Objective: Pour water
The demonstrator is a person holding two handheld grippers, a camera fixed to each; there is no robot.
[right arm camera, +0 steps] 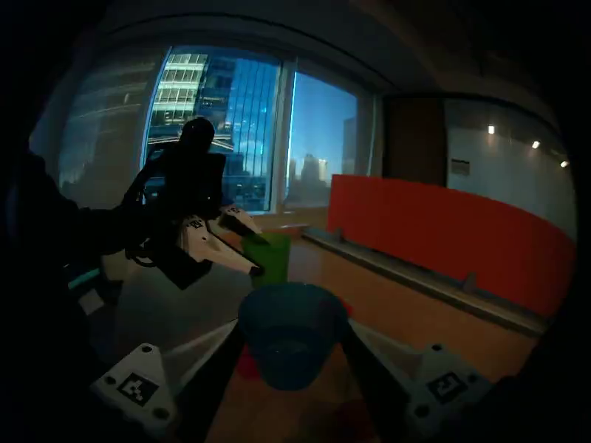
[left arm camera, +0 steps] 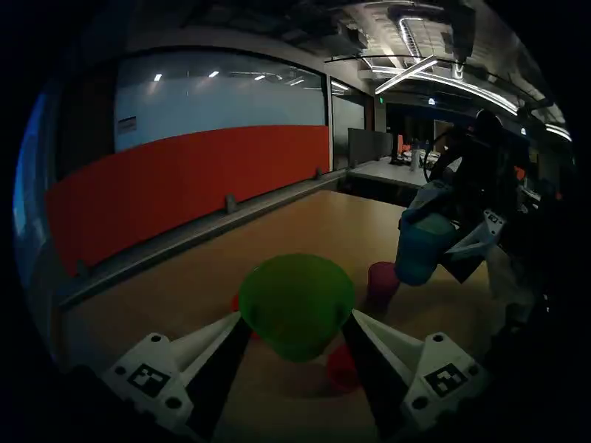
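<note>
Above the wooden table (left arm camera: pixel 310 221), two cups are held up for a pour.

At the left, the left gripper (left arm camera: pixel 295 317) clamps the green cup (left arm camera: pixel 295 292), a finger against each side, clear of the wood. Further right in the left gripper view a pink cup (left arm camera: pixel 383 280) stands on the table. Rightmost, the right gripper (right arm camera: pixel 293 328) grips the blue cup (right arm camera: pixel 290 351), raised and leaning slightly. Whether either cup holds water I cannot tell. To pour well, I judge: bring the pouring rim just over the receiving mouth, hold the receiver upright, tilt slowly, and grip both firmly.
</note>
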